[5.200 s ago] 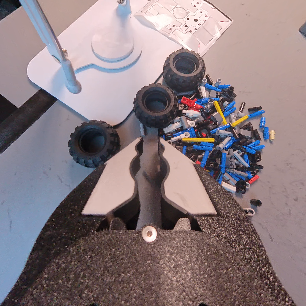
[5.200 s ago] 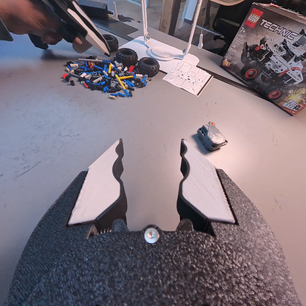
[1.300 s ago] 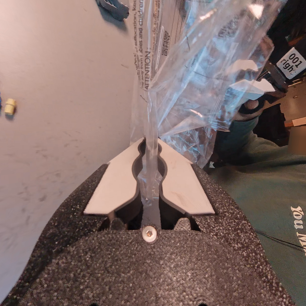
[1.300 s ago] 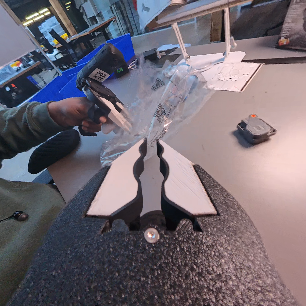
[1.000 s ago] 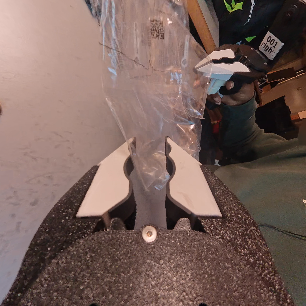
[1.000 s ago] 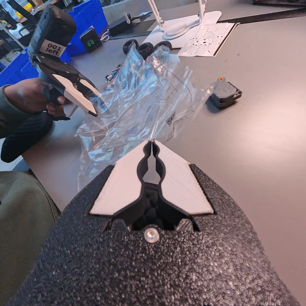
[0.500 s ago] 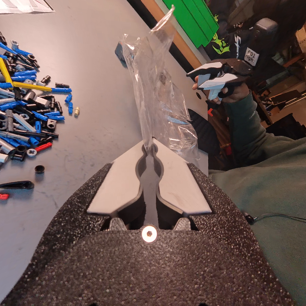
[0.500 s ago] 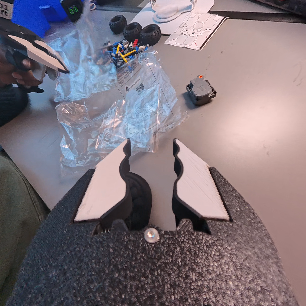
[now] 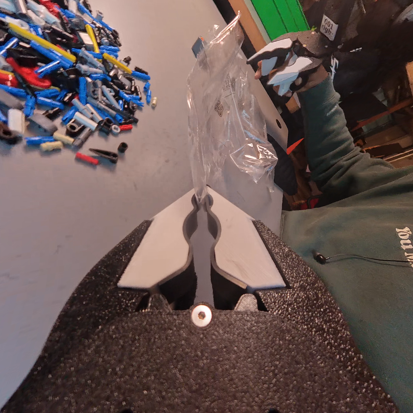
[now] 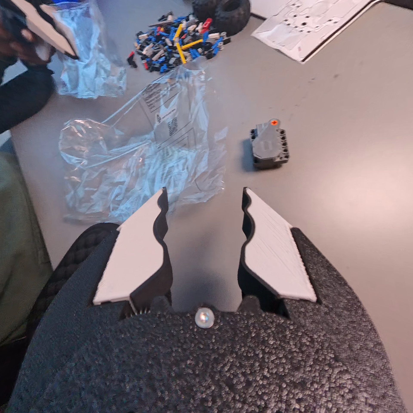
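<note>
Film of held bag (image 9: 223, 111) pinched at one edge between the very tips of left tongs (image 9: 202, 196), shut tight with nothing deeper in the jaws. Rest of the bag stretched out past the tips, crumpled and seemingly empty, right of brick pile (image 9: 67, 78) and clear of tabletop (image 9: 67, 212). Farther right of the pile, off the tabletop's edge, right tongs (image 9: 279, 64) parted and empty. Thin, slick film in so small a bite: probably prone to slipping without a firm squeeze.

Seen from the right wrist: right tongs (image 10: 204, 190) spread wide, holding nothing, low over bare tabletop (image 10: 335, 178). Flat bag (image 10: 145, 161) lying on the near side of the pile (image 10: 178, 42), just left of the tips. Grey block (image 10: 269, 145) near-right of the pile, apart from that bag. Left tongs (image 10: 74, 55) with held bag (image 10: 89, 67) left of the pile.
</note>
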Demonstrator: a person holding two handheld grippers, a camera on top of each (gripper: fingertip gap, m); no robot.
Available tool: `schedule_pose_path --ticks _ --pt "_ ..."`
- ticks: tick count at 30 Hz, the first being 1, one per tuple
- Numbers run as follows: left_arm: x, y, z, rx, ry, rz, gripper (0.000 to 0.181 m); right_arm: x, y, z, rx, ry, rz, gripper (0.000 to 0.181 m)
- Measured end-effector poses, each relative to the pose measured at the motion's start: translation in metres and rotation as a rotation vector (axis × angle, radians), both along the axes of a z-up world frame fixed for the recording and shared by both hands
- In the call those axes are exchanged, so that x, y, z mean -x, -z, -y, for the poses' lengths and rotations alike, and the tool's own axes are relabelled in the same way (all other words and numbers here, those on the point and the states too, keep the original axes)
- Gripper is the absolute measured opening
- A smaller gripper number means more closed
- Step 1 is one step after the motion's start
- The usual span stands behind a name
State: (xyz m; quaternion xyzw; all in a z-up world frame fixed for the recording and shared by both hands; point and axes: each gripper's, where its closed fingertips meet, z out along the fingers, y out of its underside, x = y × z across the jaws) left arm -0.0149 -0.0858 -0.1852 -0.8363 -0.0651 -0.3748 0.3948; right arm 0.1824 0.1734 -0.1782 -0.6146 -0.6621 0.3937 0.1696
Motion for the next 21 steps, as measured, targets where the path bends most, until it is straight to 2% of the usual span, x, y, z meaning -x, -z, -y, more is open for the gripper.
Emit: schedule_pose_path --ticks 2,5,7,9,12,14,16,21 --pt "0.007 0.009 0.015 0.042 -0.018 -0.007 0.000 0.004 0.003 0.013 0.025 -0.054 -0.012 0.075" --pt "0.010 0.013 0.027 0.070 -0.025 -0.020 0.004 0.013 0.015 0.020 -0.070 -0.111 -0.017 0.081" --pt "0.008 0.013 0.029 0.080 -0.006 -0.062 0.011 0.022 0.016 0.027 -0.091 -0.153 -0.051 0.066" --pt "0.007 0.012 0.027 0.082 0.003 -0.105 0.018 0.026 0.022 0.029 -0.109 -0.175 -0.011 0.030" --pt "0.008 0.014 0.024 0.081 0.000 -0.146 0.025 0.026 0.023 0.030 -0.115 -0.190 0.013 0.000" --pt "0.010 0.016 0.022 0.071 -0.013 -0.160 0.025 0.020 0.016 0.034 -0.075 -0.213 0.012 0.000" --pt "0.009 0.017 0.022 0.060 -0.012 -0.142 0.015 0.012 0.006 0.036 -0.036 -0.221 0.005 0.000" --pt "-0.001 0.017 0.025 0.048 0.049 -0.169 0.001 -0.004 -0.029 0.017 0.029 -0.110 -0.035 0.000"
